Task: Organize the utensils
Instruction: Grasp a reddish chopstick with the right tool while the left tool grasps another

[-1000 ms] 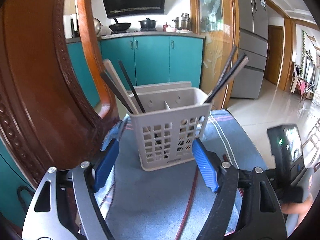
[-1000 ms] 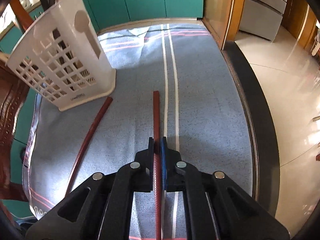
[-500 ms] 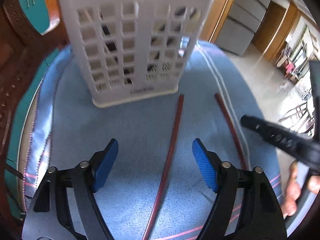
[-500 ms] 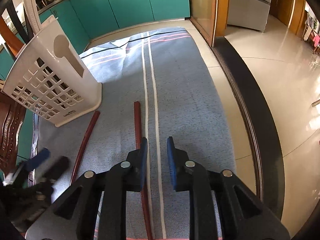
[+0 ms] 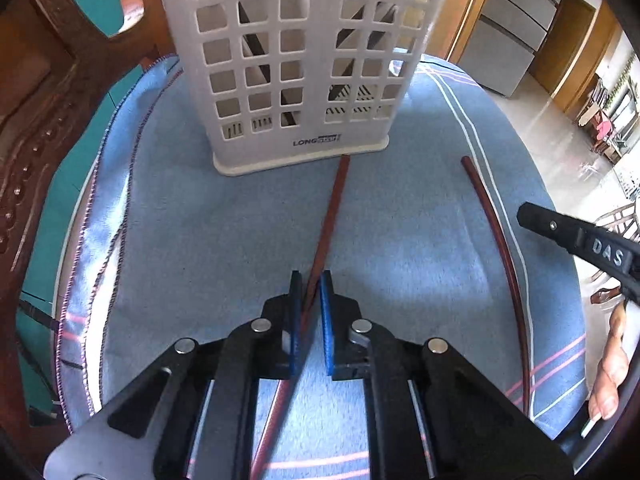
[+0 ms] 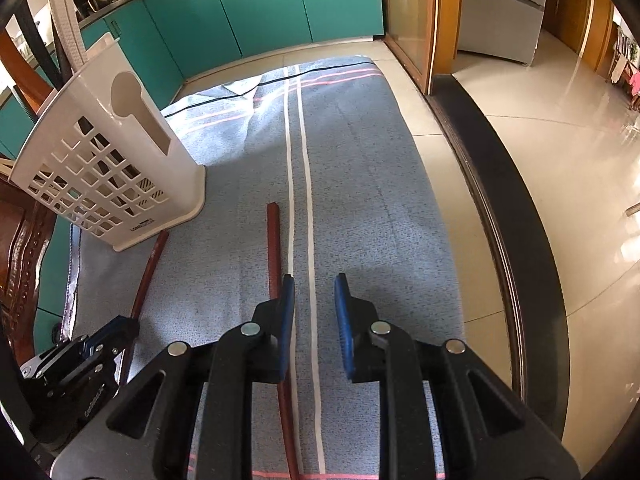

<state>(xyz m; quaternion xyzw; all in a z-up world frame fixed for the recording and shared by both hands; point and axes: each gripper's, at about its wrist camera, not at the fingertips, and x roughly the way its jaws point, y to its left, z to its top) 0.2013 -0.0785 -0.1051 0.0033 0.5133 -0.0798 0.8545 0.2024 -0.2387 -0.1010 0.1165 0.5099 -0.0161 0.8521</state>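
Note:
A white plastic utensil basket [image 5: 296, 64] stands on the blue cloth [image 5: 416, 240], with dark chopsticks inside. Two reddish-brown chopsticks lie on the cloth. My left gripper [image 5: 310, 280] has its jaws closed to a narrow gap around the left chopstick [image 5: 332, 208], whose far tip touches the basket's base. The second chopstick [image 5: 496, 240] lies to the right. In the right wrist view my right gripper [image 6: 314, 280] is open and empty, just right of that second chopstick [image 6: 274, 248]. The basket [image 6: 104, 168] and left chopstick [image 6: 148, 272] show at the left.
A carved wooden chair [image 5: 48, 92] stands left of the cloth. The table's dark edge [image 6: 496, 208] runs along the right, with tiled floor beyond. Teal cabinets [image 6: 260, 4] stand behind. The left gripper's body [image 6: 76, 364] shows at lower left.
My left gripper dropped toward the cloth and closed from wide open around the left chopstick. My right gripper let go of the second chopstick, opened and shifted slightly right.

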